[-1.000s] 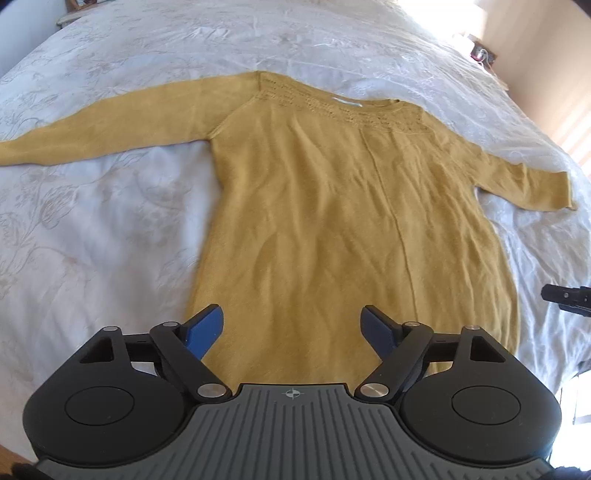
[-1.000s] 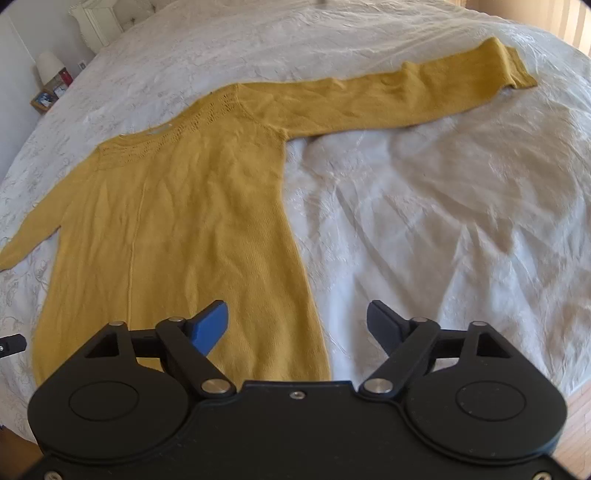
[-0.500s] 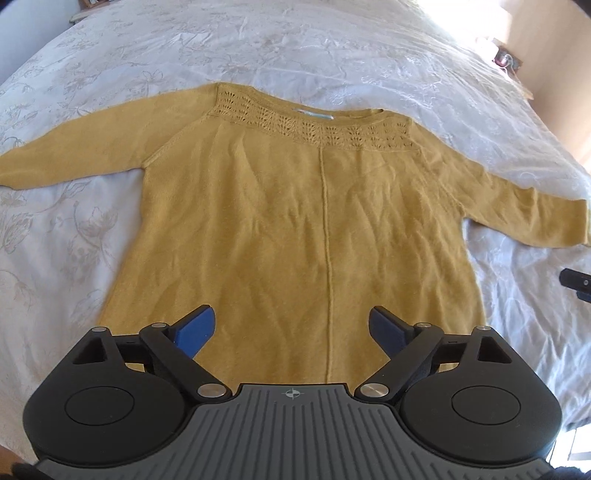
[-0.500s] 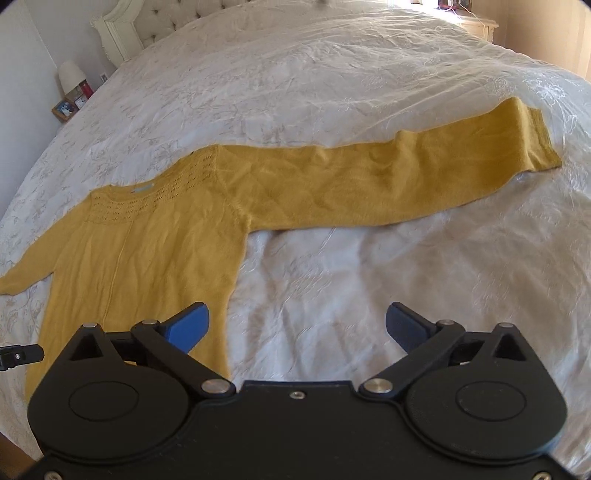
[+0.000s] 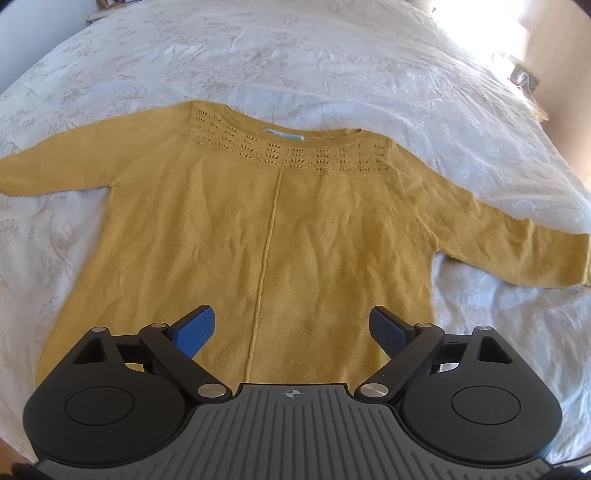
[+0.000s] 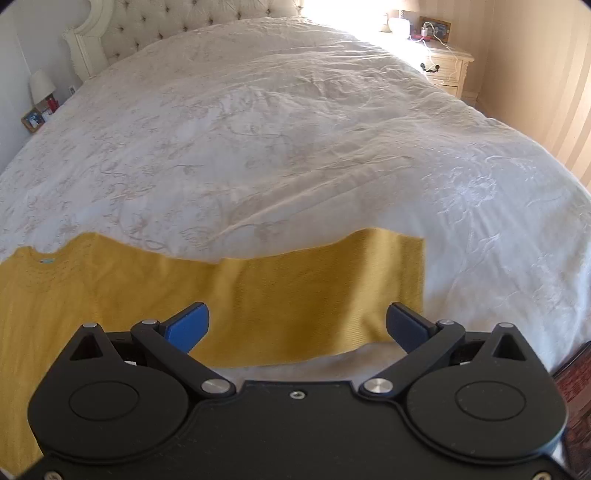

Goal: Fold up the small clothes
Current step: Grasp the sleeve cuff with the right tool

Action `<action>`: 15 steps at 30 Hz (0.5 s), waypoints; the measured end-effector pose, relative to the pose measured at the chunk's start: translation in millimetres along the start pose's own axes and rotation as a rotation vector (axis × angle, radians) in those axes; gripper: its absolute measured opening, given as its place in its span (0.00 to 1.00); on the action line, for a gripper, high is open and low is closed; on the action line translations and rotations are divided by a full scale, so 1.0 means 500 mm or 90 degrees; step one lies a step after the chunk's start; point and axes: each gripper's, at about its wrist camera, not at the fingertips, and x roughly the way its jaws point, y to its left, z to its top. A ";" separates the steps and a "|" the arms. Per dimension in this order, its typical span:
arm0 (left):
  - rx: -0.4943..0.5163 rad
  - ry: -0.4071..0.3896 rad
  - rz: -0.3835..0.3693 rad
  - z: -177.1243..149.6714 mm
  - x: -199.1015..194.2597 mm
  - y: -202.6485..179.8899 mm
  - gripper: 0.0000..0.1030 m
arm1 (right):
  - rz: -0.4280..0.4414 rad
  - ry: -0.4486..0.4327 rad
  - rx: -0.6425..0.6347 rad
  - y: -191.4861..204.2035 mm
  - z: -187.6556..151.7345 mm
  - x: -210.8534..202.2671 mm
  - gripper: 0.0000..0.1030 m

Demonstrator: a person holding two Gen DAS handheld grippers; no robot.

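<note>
A mustard-yellow knit sweater (image 5: 280,229) lies flat on the white bed (image 5: 332,66), neckline away from me, both sleeves spread sideways. My left gripper (image 5: 291,328) hangs open over the lower middle of its body, nothing between the blue pads. In the right wrist view the sweater's right sleeve (image 6: 303,291) stretches across the frame, its cuff edge at the right. My right gripper (image 6: 297,325) stands wide open just above that sleeve near the cuff, holding nothing.
The white embroidered bedspread (image 6: 295,147) covers the bed. A tufted headboard (image 6: 177,26) stands at the far end. A bedside table (image 6: 443,62) with cables is at the back right, a lamp (image 6: 40,88) and small items at the back left.
Both grippers have slid to the right along the sweater and opened wider. The left now sits over the body's middle; the right went from the hem out to the right sleeve's cuff.
</note>
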 end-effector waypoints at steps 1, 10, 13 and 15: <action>-0.001 0.002 -0.001 0.000 0.001 -0.005 0.89 | -0.007 0.005 0.002 -0.022 0.007 0.008 0.99; 0.006 0.018 0.018 -0.001 0.006 -0.025 0.89 | 0.005 0.055 0.057 -0.107 0.012 0.108 0.86; 0.006 0.019 0.024 -0.001 0.003 -0.024 0.89 | 0.005 0.057 0.070 -0.111 0.003 0.131 0.71; 0.003 0.018 0.027 -0.001 0.001 -0.020 0.89 | 0.010 0.052 0.082 -0.108 0.005 0.130 0.54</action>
